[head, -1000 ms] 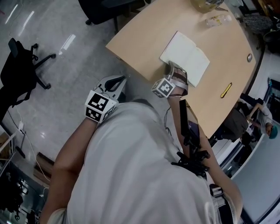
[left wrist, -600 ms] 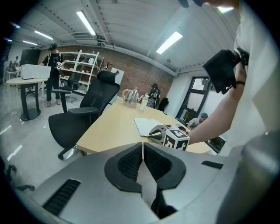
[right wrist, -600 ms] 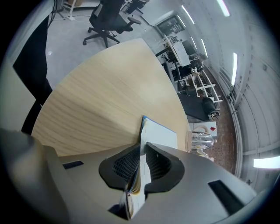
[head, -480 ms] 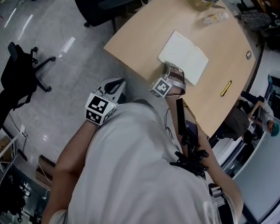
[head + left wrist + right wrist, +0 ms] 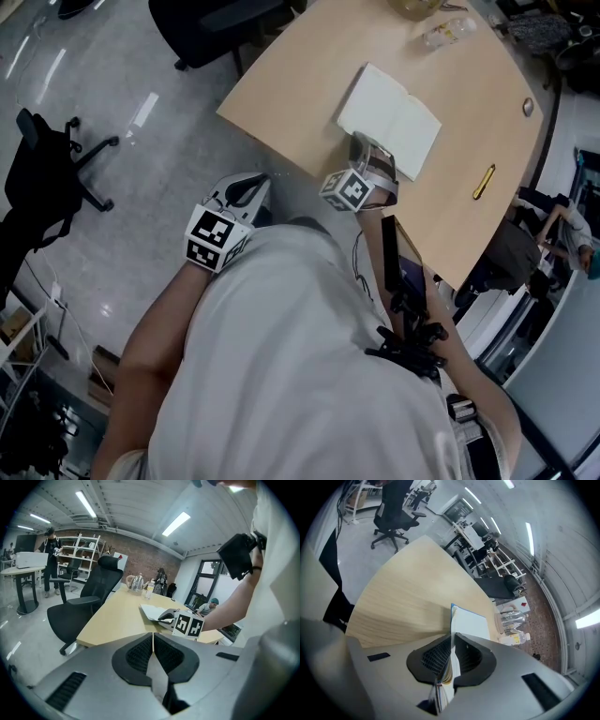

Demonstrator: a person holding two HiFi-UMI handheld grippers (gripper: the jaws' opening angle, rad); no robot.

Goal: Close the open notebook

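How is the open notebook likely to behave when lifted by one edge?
Probably floppy: the notebook looks thin, and the right gripper pinches only one edge, so pages may bend. Likely light. Lying flat, it shouldn't roll but might slide on the smooth table.

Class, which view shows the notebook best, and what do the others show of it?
The head view: both pages of the open notebook show from above on the table. The right gripper view shows only its edge, pinched in the right tool. The left gripper view shows it small and distant.

An office: black swivel chair [image 5: 86,604], long wooden desk [image 5: 119,616], white shelving [image 5: 89,555].
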